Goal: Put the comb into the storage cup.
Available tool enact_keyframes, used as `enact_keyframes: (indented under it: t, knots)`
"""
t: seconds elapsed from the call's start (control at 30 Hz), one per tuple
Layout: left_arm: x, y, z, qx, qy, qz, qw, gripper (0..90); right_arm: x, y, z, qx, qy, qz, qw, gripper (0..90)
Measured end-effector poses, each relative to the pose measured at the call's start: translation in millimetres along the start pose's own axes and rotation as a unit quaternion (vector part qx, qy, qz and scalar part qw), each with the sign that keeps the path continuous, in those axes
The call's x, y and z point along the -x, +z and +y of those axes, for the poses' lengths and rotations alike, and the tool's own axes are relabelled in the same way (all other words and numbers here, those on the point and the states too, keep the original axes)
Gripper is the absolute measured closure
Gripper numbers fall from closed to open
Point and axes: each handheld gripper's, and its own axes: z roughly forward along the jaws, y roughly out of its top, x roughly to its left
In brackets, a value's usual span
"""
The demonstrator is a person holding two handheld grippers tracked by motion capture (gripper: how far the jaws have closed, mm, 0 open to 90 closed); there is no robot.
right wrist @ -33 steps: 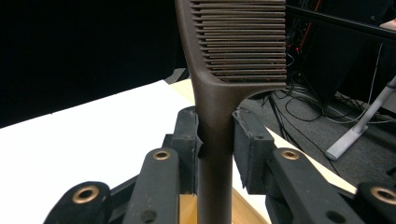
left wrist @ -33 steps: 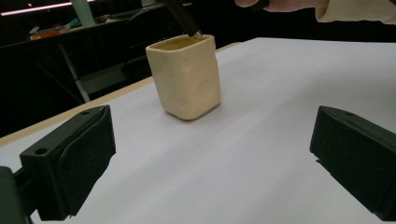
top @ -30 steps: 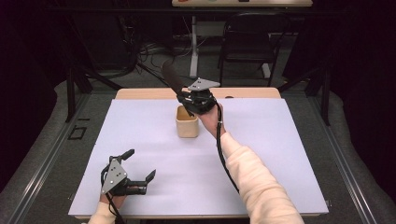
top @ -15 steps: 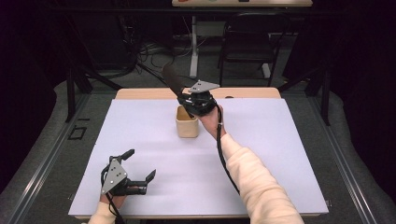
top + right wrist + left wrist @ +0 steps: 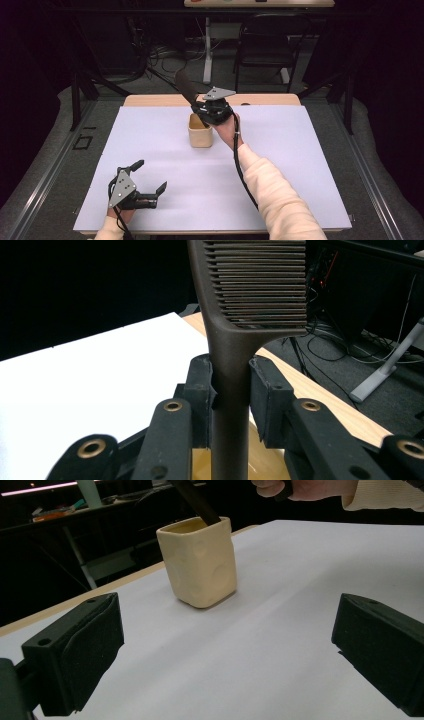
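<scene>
I'm gripping a dark brown comb [image 5: 235, 315] in my right tongs [image 5: 231, 390], above a cream, dimpled cup [image 5: 200, 560] on white table cover [image 5: 280, 145].

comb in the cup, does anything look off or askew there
Nothing spilled or damaged. The dark comb leans at a slant rather than upright, handle end down in the cream cup, teeth end out past the rim. The right gripper is shut on its handle. The cup stands upright on the white sheet.

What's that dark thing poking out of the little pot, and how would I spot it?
On the white table sheet, find the cream square cup near the far edge. Slanting out of it is a dark brown comb, its handle clamped by the right hand-held gripper; its fine teeth set it apart.
</scene>
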Motion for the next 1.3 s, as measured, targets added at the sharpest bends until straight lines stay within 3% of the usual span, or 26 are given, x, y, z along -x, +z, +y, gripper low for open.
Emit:
enact_keyframes:
  t: [1.3]
  knots:
    - [-0.1, 0.3, -0.1, -0.001, 0.000, 0.001, 1.0000, 0.1, -0.9, 9.0, -20.0, -0.034, 0.003, 0.013, 0.9993, 71.6]
